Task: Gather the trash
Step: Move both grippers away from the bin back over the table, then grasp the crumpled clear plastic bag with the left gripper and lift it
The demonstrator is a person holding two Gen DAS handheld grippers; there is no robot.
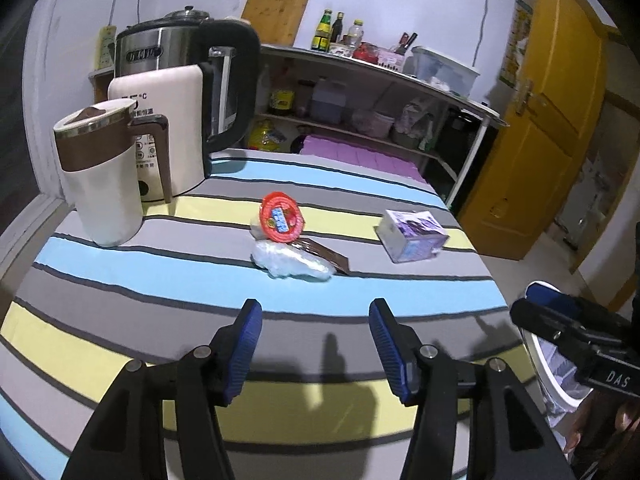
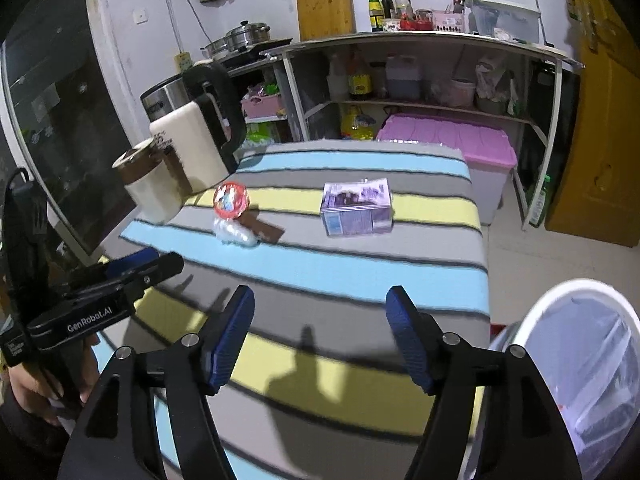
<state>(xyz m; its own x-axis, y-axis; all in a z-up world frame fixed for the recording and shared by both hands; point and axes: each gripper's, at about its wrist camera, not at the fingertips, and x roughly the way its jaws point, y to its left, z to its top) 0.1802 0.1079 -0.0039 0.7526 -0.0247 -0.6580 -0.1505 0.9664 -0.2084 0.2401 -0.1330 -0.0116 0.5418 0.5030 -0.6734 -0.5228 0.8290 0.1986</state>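
While hovering over the striped cloth of the desk [image 1: 120,276], left hand-held gripper [image 1: 316,312] spread wide, nothing between the blue pads [image 1: 248,336]. Right hand-held gripper [image 2: 320,300] likewise gaping and empty, poised over the near stripes beside the desk's right edge. Just off that edge, lower right in the right wrist view: white bin [image 2: 576,292] lined with a clear bag. Farther out, mid-desk, a small cluster of trash: red round lid [image 1: 282,218] propped up on edge, pale crumpled plastic wrapper [image 1: 292,264] just in front of it, flat brown wrapper [image 1: 326,254] touching both, apparently tucked partly under them, though hard to tell for sure. To the right of the cluster and apart from it, purple carton [image 1: 412,236] lying on its side. Back left corner: white and brown jug [image 1: 100,176], cream kettle base [image 1: 168,136], steel kettle with black handle [image 1: 188,52] behind. Beyond the desk, shelf unit [image 2: 420,40] with bottles and a pink storage box [image 2: 452,136].
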